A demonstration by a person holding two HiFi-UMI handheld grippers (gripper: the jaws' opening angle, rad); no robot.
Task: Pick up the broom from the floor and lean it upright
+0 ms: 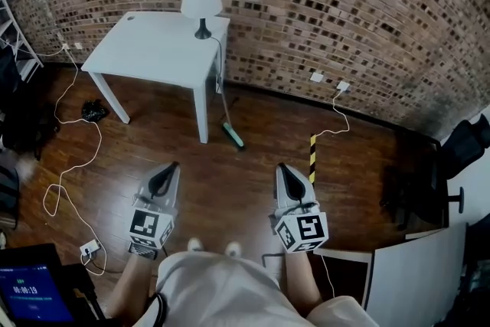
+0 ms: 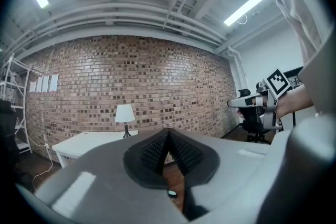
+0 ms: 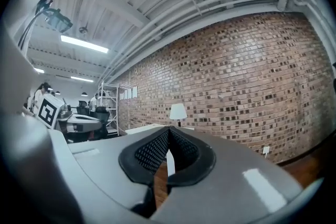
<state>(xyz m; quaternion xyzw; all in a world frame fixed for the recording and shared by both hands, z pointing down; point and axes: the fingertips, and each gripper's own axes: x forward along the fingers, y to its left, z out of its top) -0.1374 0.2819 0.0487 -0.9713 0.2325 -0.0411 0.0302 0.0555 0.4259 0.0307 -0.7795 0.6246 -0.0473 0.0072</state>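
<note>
We hold our left gripper and right gripper clenched and empty over open wooden floor. Well ahead, the broom leans at the white table's right edge. The tablet text is unreadable.

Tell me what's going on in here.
A person stands on the wooden floor holding a two-jaw gripper in each hand. The left gripper and the right gripper are both shut and empty, pointing ahead toward a white table by the brick wall. The green-headed broom sits beside the table's near leg, well ahead of both grippers and untouched. Whether it lies flat or leans cannot be told from here.
</note>
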